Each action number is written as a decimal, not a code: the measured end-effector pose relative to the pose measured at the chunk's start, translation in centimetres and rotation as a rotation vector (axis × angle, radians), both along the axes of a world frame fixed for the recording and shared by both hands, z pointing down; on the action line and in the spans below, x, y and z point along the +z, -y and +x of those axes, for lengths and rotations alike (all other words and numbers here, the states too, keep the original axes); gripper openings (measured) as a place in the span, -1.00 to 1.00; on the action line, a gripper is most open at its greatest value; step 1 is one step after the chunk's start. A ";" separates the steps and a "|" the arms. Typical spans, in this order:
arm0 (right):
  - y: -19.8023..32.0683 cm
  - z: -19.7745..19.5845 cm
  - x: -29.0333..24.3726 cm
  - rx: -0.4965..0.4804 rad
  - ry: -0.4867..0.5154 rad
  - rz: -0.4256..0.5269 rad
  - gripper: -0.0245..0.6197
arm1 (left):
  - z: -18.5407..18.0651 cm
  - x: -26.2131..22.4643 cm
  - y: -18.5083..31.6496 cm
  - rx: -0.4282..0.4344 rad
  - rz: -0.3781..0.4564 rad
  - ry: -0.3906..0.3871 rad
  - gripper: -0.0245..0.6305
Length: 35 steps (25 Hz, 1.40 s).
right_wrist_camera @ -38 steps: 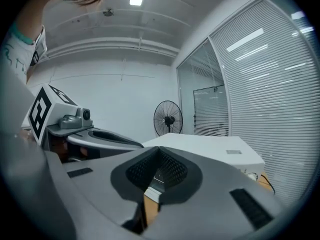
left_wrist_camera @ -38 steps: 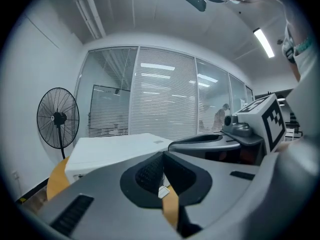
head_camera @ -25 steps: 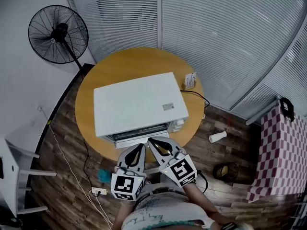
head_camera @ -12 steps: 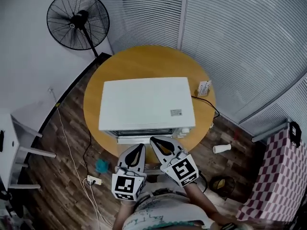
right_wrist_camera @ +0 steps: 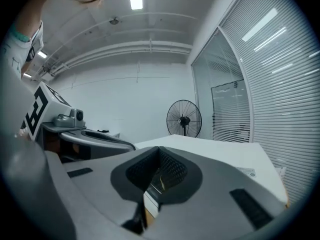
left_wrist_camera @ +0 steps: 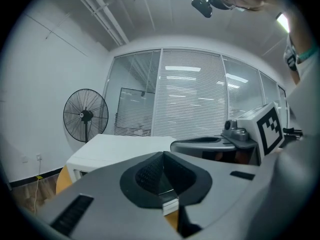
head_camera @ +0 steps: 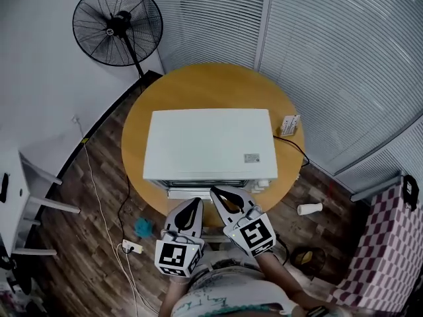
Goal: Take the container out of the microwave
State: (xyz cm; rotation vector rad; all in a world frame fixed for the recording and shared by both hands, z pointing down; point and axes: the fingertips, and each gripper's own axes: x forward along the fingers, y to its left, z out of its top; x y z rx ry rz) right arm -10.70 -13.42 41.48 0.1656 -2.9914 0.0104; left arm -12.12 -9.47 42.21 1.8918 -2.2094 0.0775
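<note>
Microwave [head_camera: 210, 144]: white box, standing flat on the round wooden surface [head_camera: 198, 81], toward its near edge. In the head view its long axis runs left to right. The front face points down-frame at the person and shows only as a thin strip.

Container: not visible in any view, so its place and heading cannot be told.

Left hand-held gripper [head_camera: 193, 203]: clenched, pads together along one line, nothing between them. It is held about level just off the microwave's front, left of centre, and is not touching it.

Right hand-held gripper [head_camera: 215, 192]: also clenched and empty. It sits beside the left one, with its tip closer to the front strip. Whether it touches the strip cannot be told.

Surroundings: a pedestal fan [head_camera: 117, 24] stands on the wood floor [head_camera: 106, 197] beyond the surface's far left. A small box [head_camera: 288, 125] sits on the surface at the microwave's right. A power strip [head_camera: 131, 246] lies on the floor near the left hand-held gripper.
</note>
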 end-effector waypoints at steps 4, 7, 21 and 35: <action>0.0 -1.0 -0.3 0.042 0.029 0.005 -0.95 | -0.9 -0.2 0.2 0.060 0.001 -0.015 -0.88; 0.0 -1.7 -0.8 0.077 0.028 0.006 -0.95 | -2.0 -0.6 0.6 0.118 -0.007 -0.007 -0.88; 0.5 -3.0 -0.1 0.230 0.009 -0.014 -0.95 | -5.0 -0.2 0.8 0.243 -0.036 0.028 -0.88; 0.5 -2.8 1.1 0.236 -0.029 -0.018 -0.95 | -5.0 1.0 0.9 0.253 -0.052 0.007 -0.88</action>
